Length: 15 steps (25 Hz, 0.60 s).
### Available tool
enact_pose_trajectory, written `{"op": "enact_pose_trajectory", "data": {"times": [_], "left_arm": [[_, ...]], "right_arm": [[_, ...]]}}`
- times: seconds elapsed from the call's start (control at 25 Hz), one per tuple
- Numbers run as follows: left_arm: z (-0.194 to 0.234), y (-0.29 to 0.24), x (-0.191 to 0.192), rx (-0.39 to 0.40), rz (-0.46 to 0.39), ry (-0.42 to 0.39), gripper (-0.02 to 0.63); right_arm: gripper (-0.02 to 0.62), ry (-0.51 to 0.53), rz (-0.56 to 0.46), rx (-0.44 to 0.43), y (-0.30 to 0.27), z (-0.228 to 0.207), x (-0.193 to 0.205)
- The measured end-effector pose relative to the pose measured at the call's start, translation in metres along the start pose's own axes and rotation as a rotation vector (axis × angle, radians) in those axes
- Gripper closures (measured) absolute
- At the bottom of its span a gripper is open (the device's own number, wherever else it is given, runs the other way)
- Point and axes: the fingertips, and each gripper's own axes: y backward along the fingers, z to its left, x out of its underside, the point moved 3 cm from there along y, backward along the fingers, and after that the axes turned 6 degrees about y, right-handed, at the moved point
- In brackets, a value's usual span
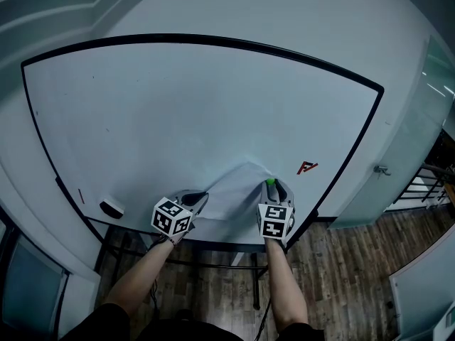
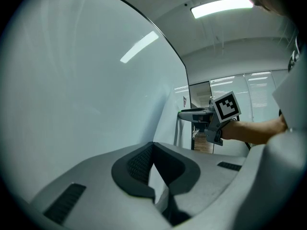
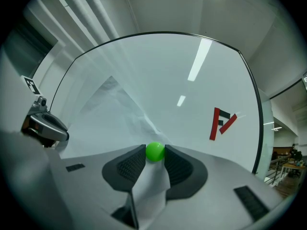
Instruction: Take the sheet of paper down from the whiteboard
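A white sheet of paper (image 1: pixel 238 190) hangs crumpled low on the whiteboard (image 1: pixel 178 105), bulging away from it between my two grippers. My left gripper (image 1: pixel 197 202) is shut on the sheet's left edge; in the left gripper view a thin strip of paper (image 2: pixel 156 178) runs between the closed pads (image 2: pixel 139 164). My right gripper (image 1: pixel 274 188) is at the sheet's right corner, shut on a round green magnet (image 3: pixel 154 151), with paper (image 3: pixel 115 114) lying under its jaws and running off to the left. Both grippers point about level at the board.
A red and black mark (image 1: pixel 306 167) sits on the board right of the right gripper. A small black and white object (image 1: pixel 111 207) rests near the board's lower left edge. Frosted glass panels (image 1: pixel 398 176) and wooden flooring (image 1: pixel 348 275) lie to the right and below.
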Motion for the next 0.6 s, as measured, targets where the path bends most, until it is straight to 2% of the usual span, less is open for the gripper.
{"op": "enact_pose_trajectory", "data": {"times": [0.6], "left_arm": [[0.018, 0.025, 0.002, -0.056, -0.023, 0.032, 0.586]], "right_arm": [[0.465, -0.001, 0.013, -0.001, -0.001, 0.005, 0.002]]}}
